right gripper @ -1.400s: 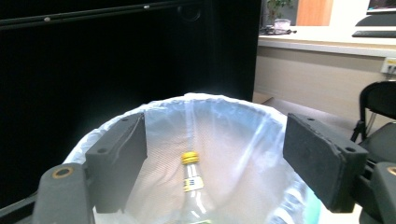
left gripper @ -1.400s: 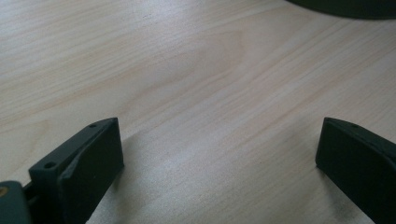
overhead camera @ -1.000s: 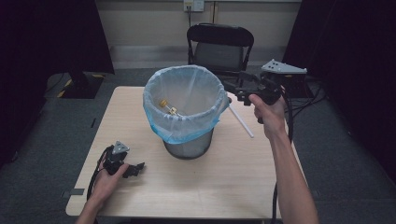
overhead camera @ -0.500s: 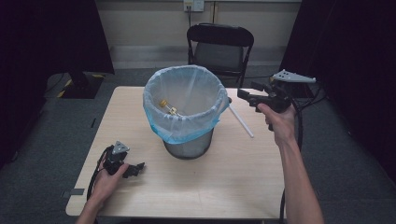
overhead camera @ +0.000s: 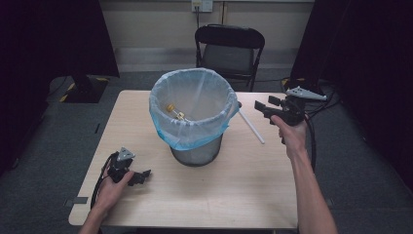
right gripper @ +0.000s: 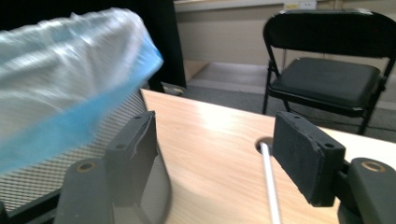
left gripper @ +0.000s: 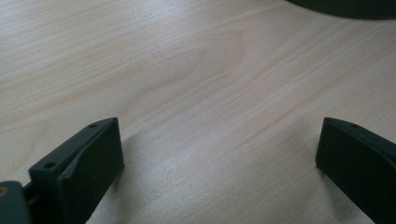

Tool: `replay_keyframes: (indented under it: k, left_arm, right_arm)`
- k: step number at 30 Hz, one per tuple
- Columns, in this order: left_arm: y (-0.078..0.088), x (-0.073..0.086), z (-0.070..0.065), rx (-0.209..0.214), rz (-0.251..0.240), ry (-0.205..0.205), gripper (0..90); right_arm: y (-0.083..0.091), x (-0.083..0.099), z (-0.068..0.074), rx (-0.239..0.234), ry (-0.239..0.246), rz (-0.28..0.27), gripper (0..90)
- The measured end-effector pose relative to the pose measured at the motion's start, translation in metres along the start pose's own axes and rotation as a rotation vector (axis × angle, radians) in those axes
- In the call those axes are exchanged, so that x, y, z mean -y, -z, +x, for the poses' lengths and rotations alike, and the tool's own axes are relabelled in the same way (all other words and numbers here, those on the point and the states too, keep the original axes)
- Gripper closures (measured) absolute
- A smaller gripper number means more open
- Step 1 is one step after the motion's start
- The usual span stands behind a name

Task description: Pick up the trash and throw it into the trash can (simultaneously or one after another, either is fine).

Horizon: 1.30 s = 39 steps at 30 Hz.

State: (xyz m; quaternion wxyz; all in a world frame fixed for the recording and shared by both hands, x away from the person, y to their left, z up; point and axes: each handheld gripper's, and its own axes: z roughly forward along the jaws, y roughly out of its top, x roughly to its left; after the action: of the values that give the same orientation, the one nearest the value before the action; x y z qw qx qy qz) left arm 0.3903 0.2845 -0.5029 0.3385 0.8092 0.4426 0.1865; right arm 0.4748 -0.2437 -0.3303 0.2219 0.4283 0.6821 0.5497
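A wire-mesh bin (overhead camera: 195, 153) lined with a pale blue bag (overhead camera: 192, 129) stands mid-table, with a small yellowish object (overhead camera: 175, 113) inside. A white stick (overhead camera: 251, 126) lies on the table just right of the bin. My right gripper (overhead camera: 264, 103) hovers above the stick's far end, pointing left at the bin. Its jaws are open and have just been closing, with nothing between them. In the right gripper view the stick (right gripper: 272, 186) runs under the right gripper (right gripper: 215, 135), beside the mesh (right gripper: 37, 182). My left gripper (overhead camera: 141, 175) rests open on the table at front left, its jaws (left gripper: 219, 144) empty.
The light wooden table (overhead camera: 243, 190) has a cable hole (right gripper: 264, 142) near its far edge. Behind the table stands a black folding chair (overhead camera: 229, 48). The bin's base (left gripper: 345, 5) edges the left gripper view. A cable (overhead camera: 311, 141) trails from the right gripper.
My right gripper has dropped and drawn rightward, away from the bin's rim, to hover over the stick. The left hand and gripper have stayed where they were.
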Motion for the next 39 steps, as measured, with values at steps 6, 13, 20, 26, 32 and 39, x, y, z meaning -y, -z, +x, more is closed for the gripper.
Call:
replay_keyframes:
  k: [6, 13, 20, 26, 32, 39]
  left_arm:
    - [0.000, 0.000, 0.000, 0.000, 0.000, 0.000, 0.2]
    - [0.000, 0.000, 0.000, 0.002, 0.000, 0.000, 0.2]
    - [0.000, 0.000, 0.000, 0.001, -0.001, -0.002, 0.1]
    - [0.000, 0.000, 0.001, 0.003, -0.001, -0.002, 0.0]
    - [0.000, 0.000, 0.001, 0.003, 0.000, -0.002, 0.0]
    - [0.000, 0.000, 0.001, 0.005, -0.001, -0.001, 0.0]
  right_arm:
    - [-0.005, 0.016, -0.011, 0.033, -0.016, 0.036, 33.0]
    - [-0.015, 0.035, -0.023, 0.099, -0.005, 0.144, 40.0]
    - [-0.025, 0.057, -0.035, 0.147, 0.008, 0.245, 49.4]
    - [-0.035, 0.077, -0.045, 0.116, -0.070, 0.306, 40.0]
    - [-0.045, 0.092, -0.049, 0.118, -0.079, 0.339, 32.6]
    - [-0.050, 0.115, -0.055, 0.148, -0.069, 0.368, 45.0]
